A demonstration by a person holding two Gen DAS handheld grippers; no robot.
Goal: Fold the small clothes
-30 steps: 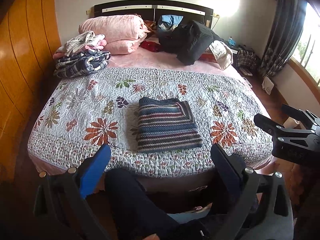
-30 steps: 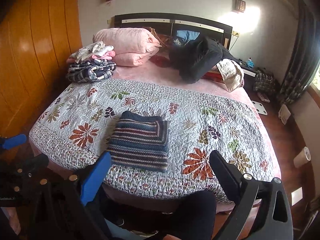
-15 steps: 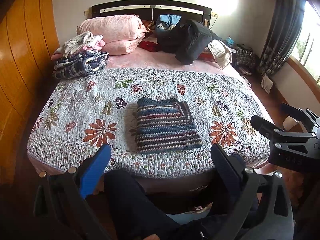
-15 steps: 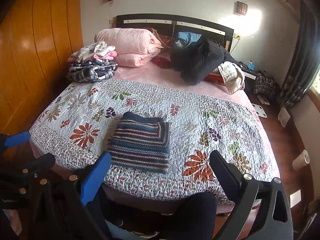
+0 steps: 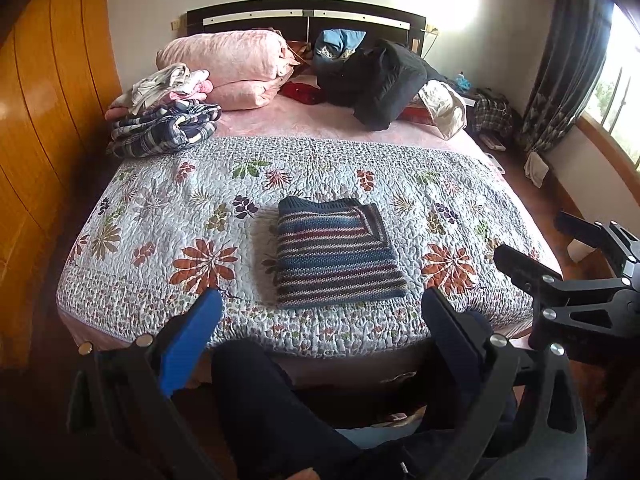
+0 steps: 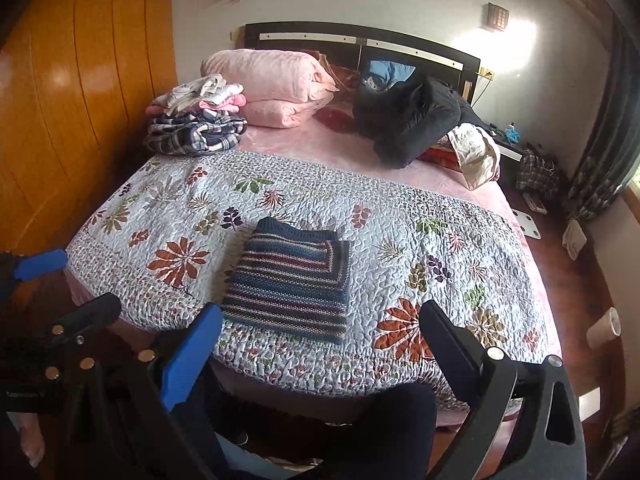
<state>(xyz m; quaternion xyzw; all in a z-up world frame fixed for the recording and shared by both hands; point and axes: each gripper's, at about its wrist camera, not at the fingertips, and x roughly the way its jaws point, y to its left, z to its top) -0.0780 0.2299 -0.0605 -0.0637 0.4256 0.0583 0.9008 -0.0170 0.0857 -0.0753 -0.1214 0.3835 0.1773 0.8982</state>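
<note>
Striped sweater [image 5: 336, 258] lying folded, near foot edge of quilted bed [image 5: 160, 200], nothing touching it. Left gripper [image 5: 320, 320] and right gripper [image 6: 320, 332] drifting slightly back from bed, jaws of both released, empty. Fold looking complete; next garment likely coming from pile [image 5: 164, 128] by pillows.

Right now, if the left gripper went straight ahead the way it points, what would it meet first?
Probably the striped folded sweater on the floral quilt. The left gripper is open and back from the bed edge; depth is uncertain.
</note>
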